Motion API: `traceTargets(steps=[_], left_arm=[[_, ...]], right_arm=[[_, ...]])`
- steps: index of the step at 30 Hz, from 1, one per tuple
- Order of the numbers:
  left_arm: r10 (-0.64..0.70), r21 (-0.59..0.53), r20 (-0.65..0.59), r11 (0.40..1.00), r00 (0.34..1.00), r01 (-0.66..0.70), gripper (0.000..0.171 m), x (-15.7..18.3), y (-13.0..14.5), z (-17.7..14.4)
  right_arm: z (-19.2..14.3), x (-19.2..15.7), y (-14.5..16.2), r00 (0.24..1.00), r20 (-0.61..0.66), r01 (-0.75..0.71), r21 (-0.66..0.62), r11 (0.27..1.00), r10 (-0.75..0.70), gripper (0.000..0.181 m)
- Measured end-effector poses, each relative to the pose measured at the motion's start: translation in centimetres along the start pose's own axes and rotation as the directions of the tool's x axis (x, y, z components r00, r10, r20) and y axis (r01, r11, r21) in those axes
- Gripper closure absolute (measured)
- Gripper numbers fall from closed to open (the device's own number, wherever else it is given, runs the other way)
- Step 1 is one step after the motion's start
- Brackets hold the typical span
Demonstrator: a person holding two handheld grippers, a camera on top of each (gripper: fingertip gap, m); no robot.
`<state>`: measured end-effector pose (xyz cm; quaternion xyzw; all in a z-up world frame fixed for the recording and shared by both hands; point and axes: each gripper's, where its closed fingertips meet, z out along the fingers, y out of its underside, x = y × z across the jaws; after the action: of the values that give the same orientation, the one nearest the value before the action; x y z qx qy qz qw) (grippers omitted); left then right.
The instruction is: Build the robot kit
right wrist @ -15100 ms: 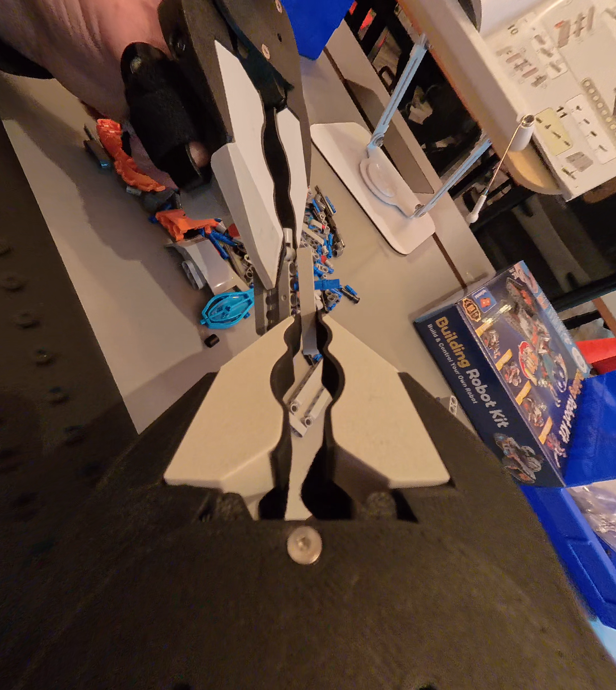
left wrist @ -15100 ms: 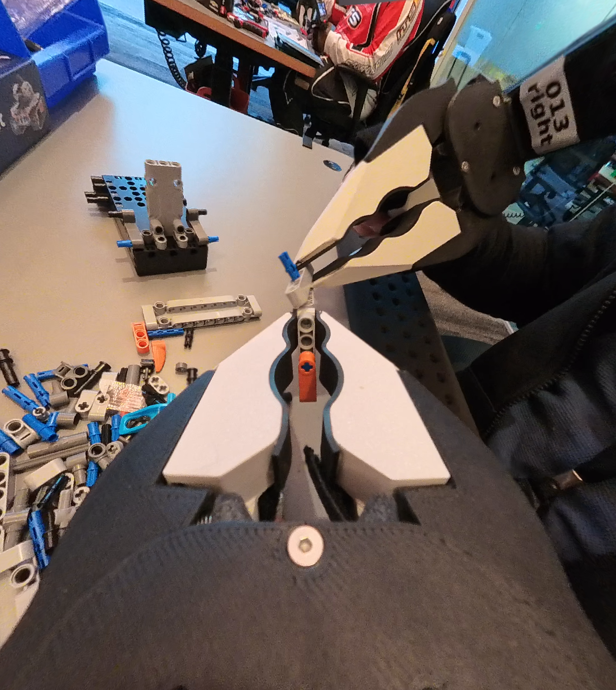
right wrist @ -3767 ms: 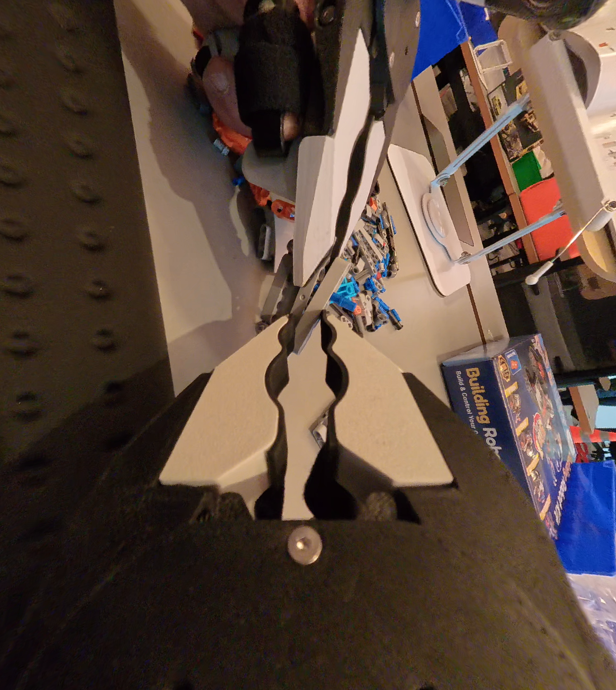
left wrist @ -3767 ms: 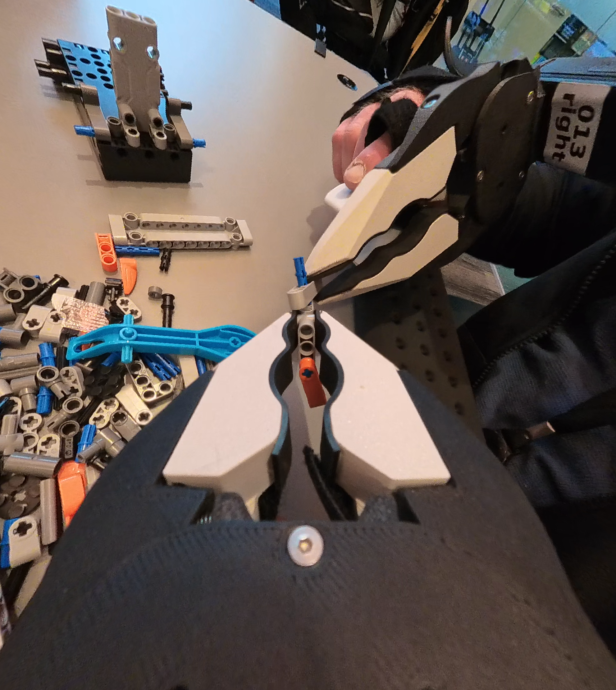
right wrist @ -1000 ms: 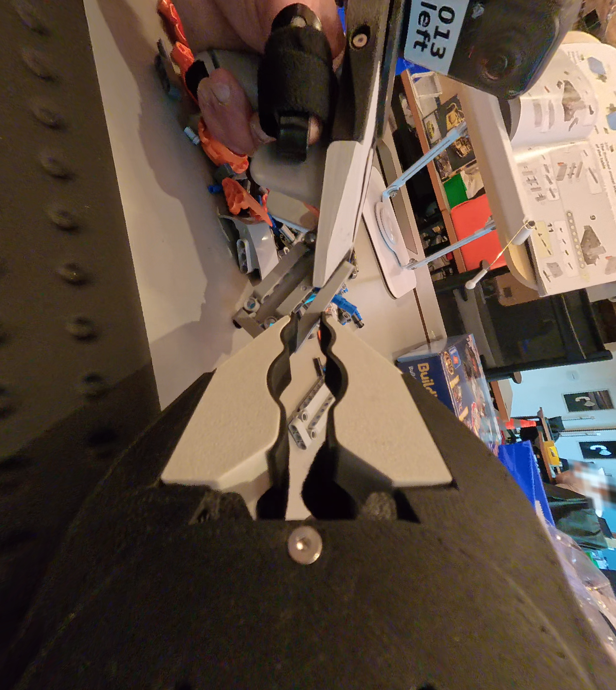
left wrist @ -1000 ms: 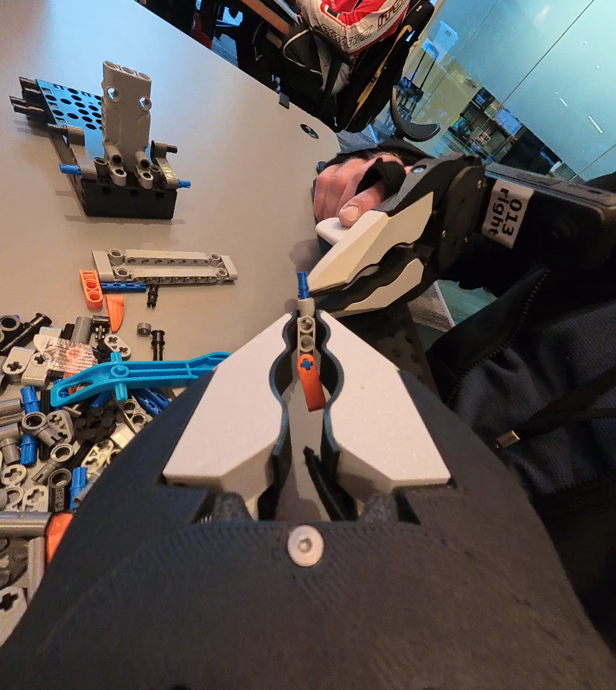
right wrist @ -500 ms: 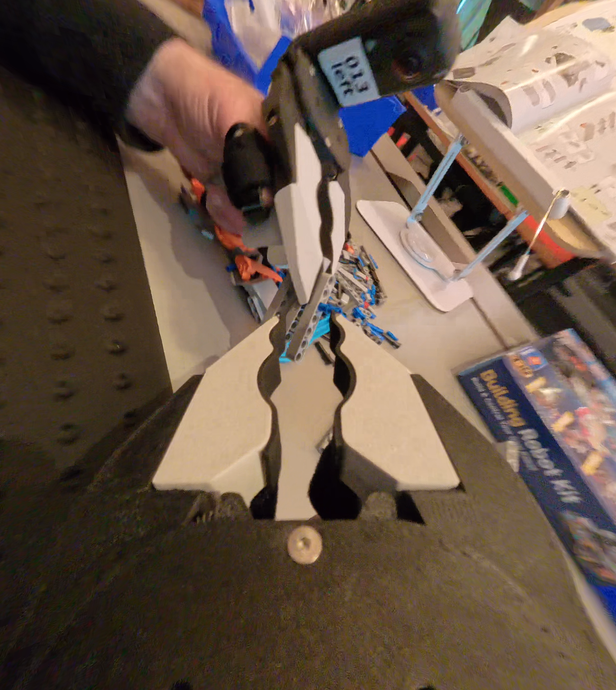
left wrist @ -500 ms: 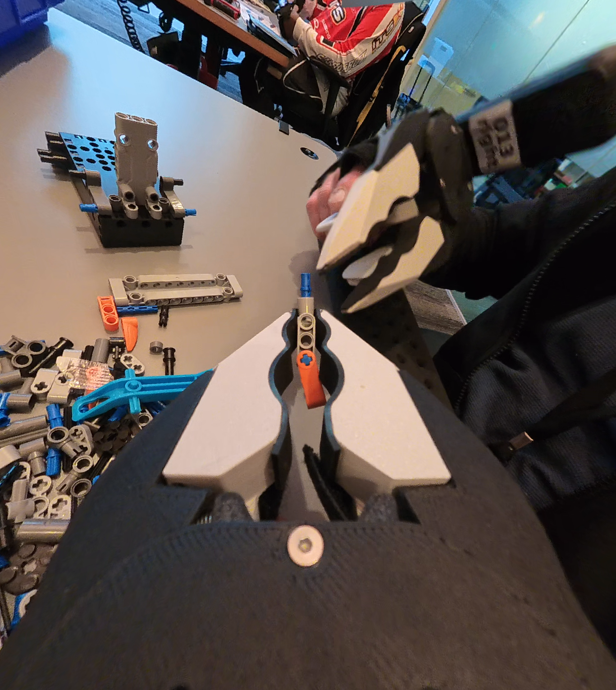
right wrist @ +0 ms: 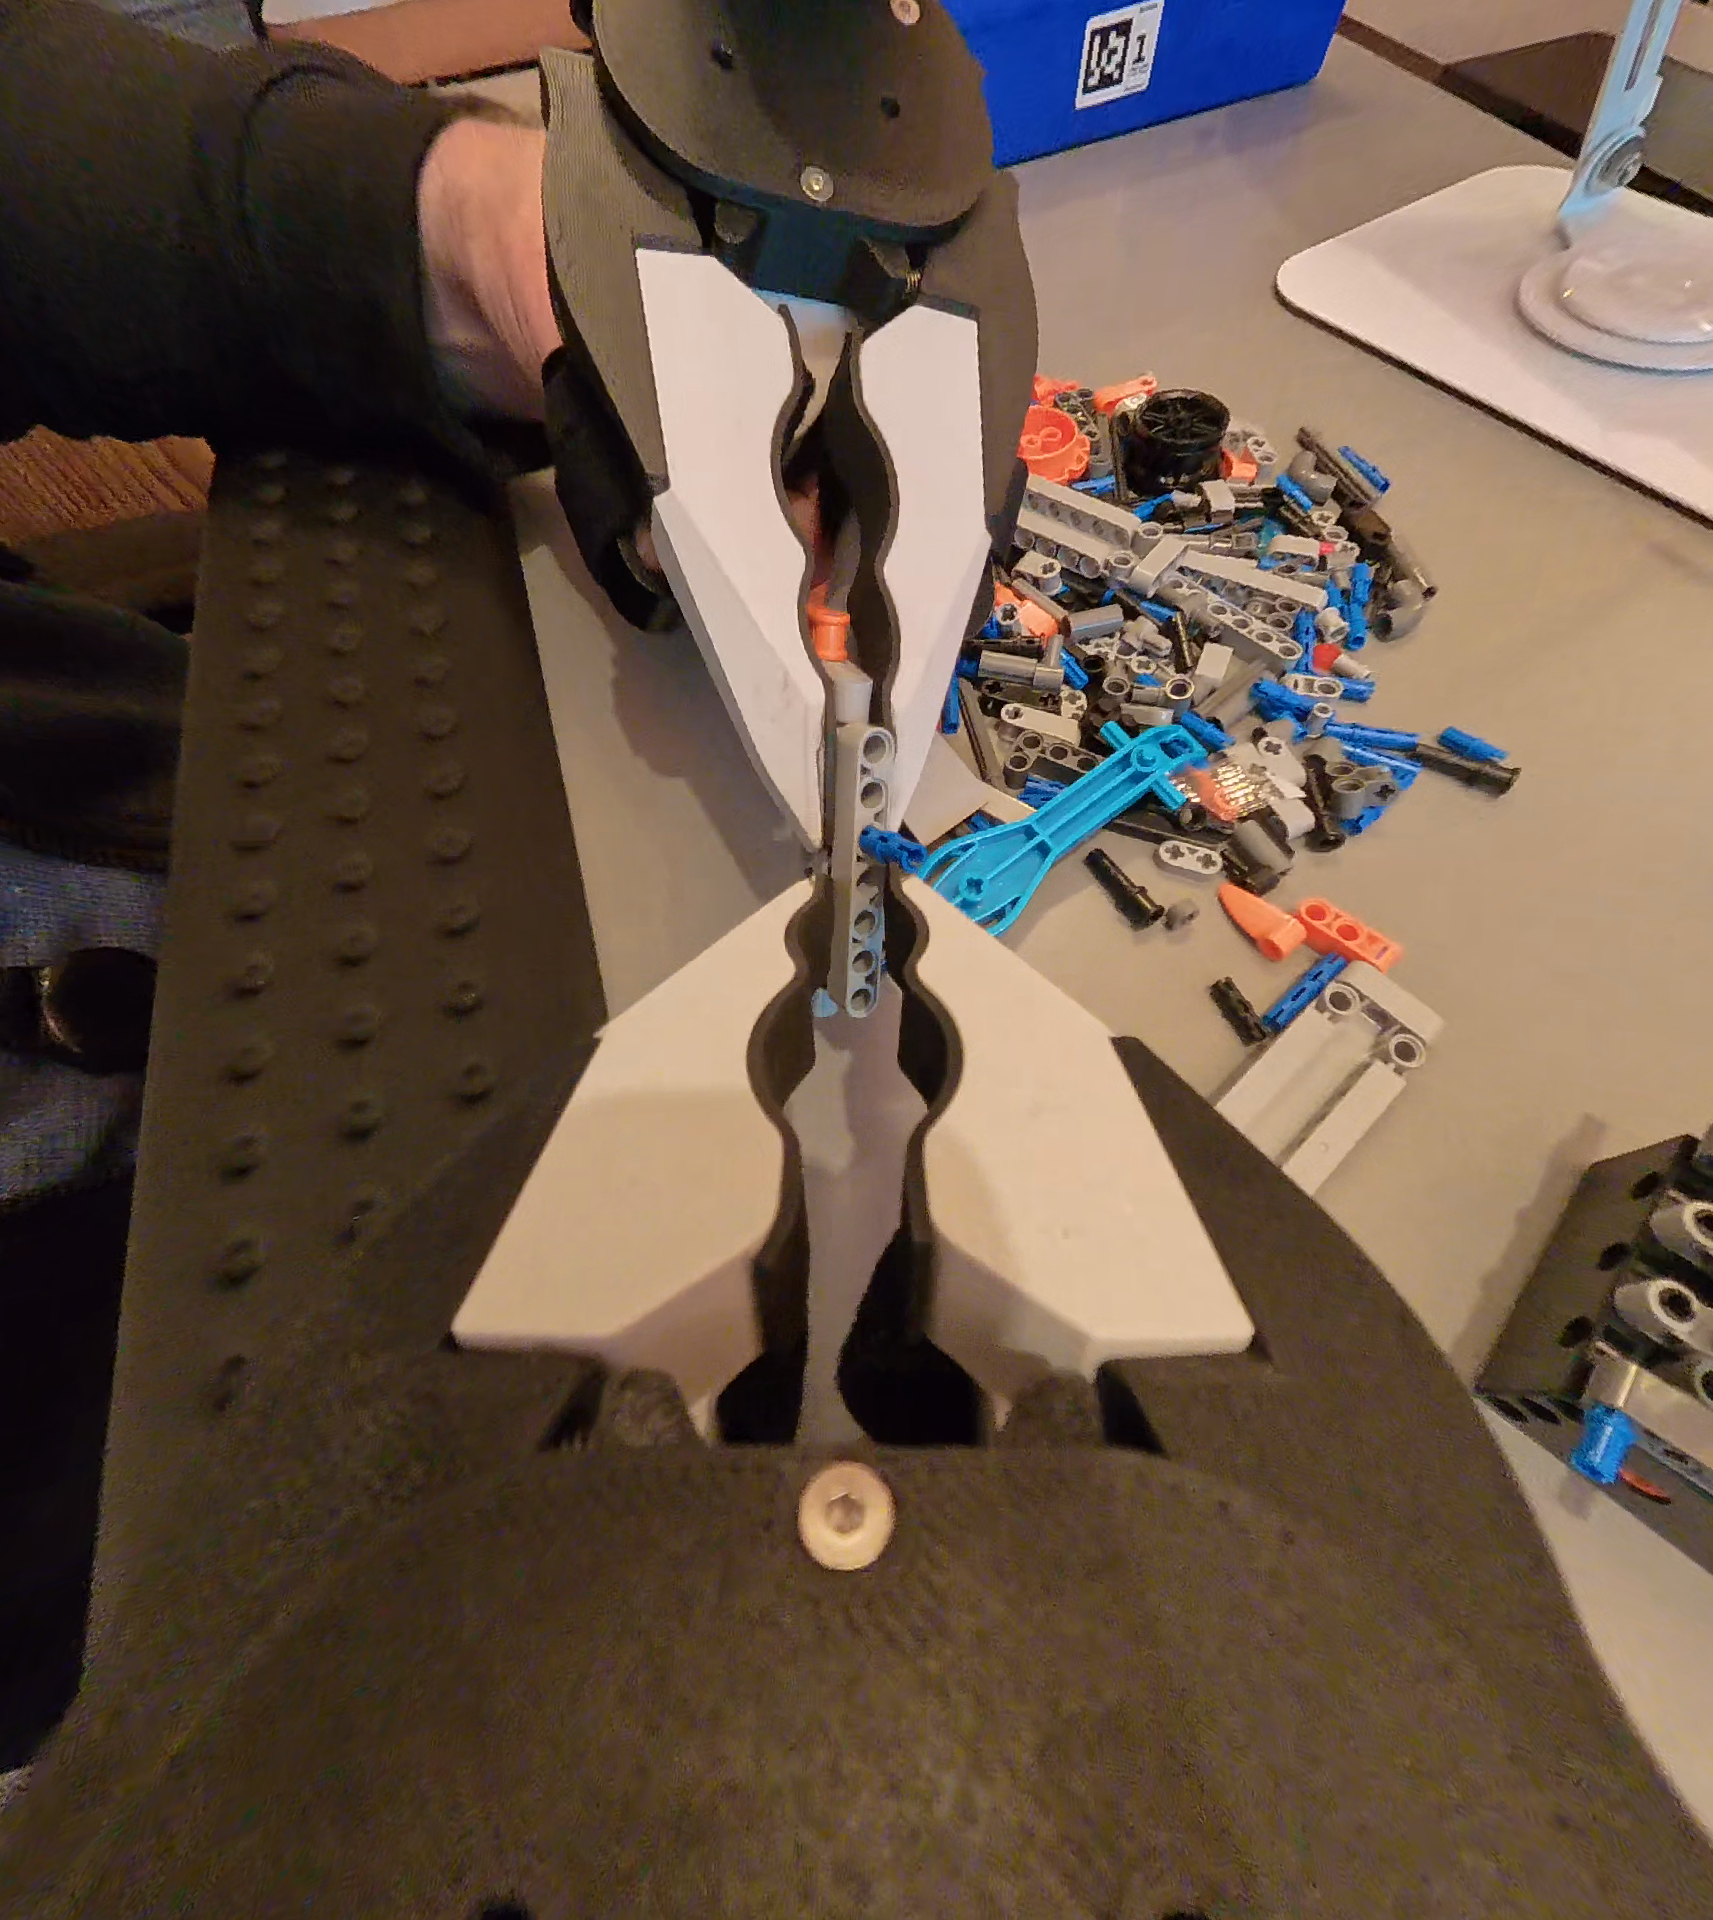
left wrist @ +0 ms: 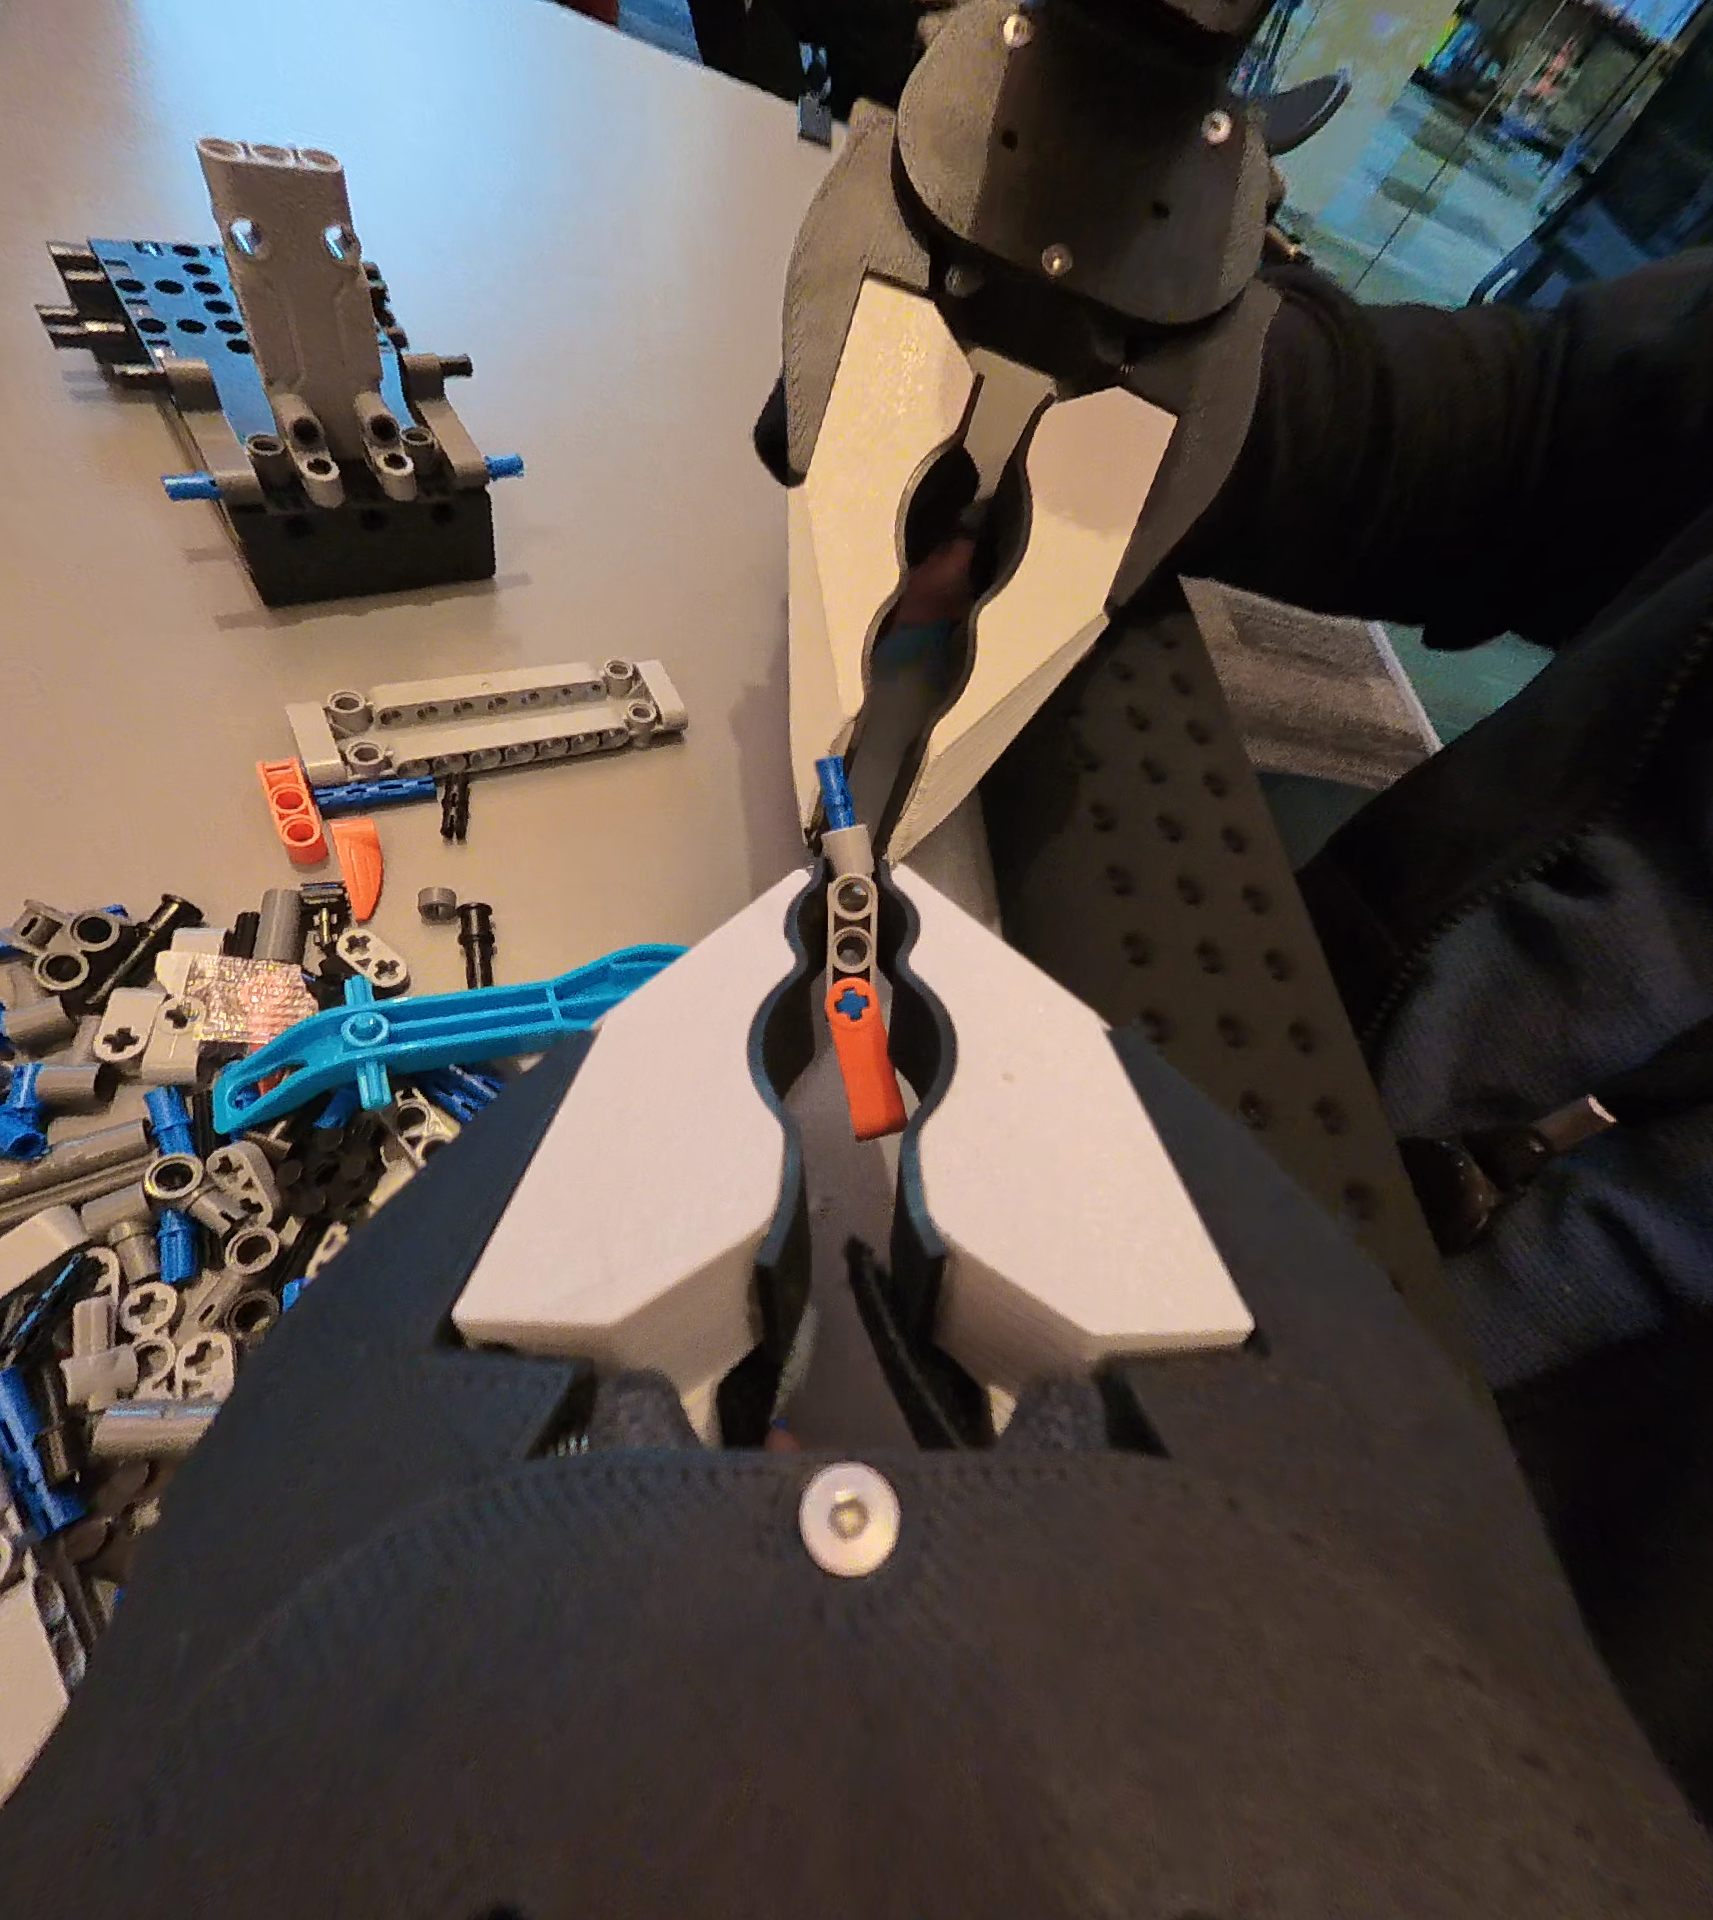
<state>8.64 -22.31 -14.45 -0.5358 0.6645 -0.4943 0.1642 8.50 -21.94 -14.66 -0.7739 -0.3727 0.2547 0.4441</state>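
While both grippers are meeting tip to tip above the near table edge, the left gripper (left wrist: 852, 883) is clamping a grey perforated beam (left wrist: 853, 925) between nearly closed jaws, with an orange connector (left wrist: 864, 1065) hanging from the beam inside the jaw gap. The beam's long axis is running along the fingers toward 12 o'clock, and a blue pin (left wrist: 832, 792) is projecting from its far end. The right gripper (right wrist: 857, 914) is closing on the opposite end of the same beam (right wrist: 862, 873), so each gripper is lying at 12 o'clock from the other and both are touching the part. At 9 o'clock in the left wrist view, a pile of loose parts (left wrist: 104, 1122) and a light-blue lever tool (left wrist: 436, 1023) are crowding the table (left wrist: 571, 260); a black studded mat (left wrist: 1143, 883) is lying at 2 o'clock along the table edge. Farther off at 10 o'clock, a grey frame piece (left wrist: 488, 717) is resting flat, and beyond it at 11 o'clock a black-and-grey assembly (left wrist: 312, 416) is standing well apart, with bare tabletop around it.
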Motion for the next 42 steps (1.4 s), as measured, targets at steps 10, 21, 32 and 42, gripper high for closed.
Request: traceTargets(steps=[10,21,32,42], left_arm=[[0.041,-0.103,0.026,0.994,0.999,-0.038,0.165,0.1,1.4,-0.4],[0.05,-0.19,0.027,0.981,0.998,-0.045,0.164,0.5,2.9,-0.5],[0.079,-0.231,0.017,0.97,0.997,-0.073,0.164,0.9,3.5,0.2],[0.161,-0.279,0.026,0.949,0.987,-0.148,0.166,1.3,4.1,0.6]], right_arm=[[1.1,-0.5,0.2,0.999,-0.003,0.036,-0.031,0.999,-0.036,0.174],[1.9,-1.1,0.2,0.999,0.014,0.053,-0.059,0.997,-0.053,0.174],[1.9,-1.7,0.6,0.993,0.026,0.122,-0.171,0.978,-0.119,0.174],[1.9,-2.5,1.1,0.99,0.09,0.127,-0.221,0.967,-0.109,0.174]])
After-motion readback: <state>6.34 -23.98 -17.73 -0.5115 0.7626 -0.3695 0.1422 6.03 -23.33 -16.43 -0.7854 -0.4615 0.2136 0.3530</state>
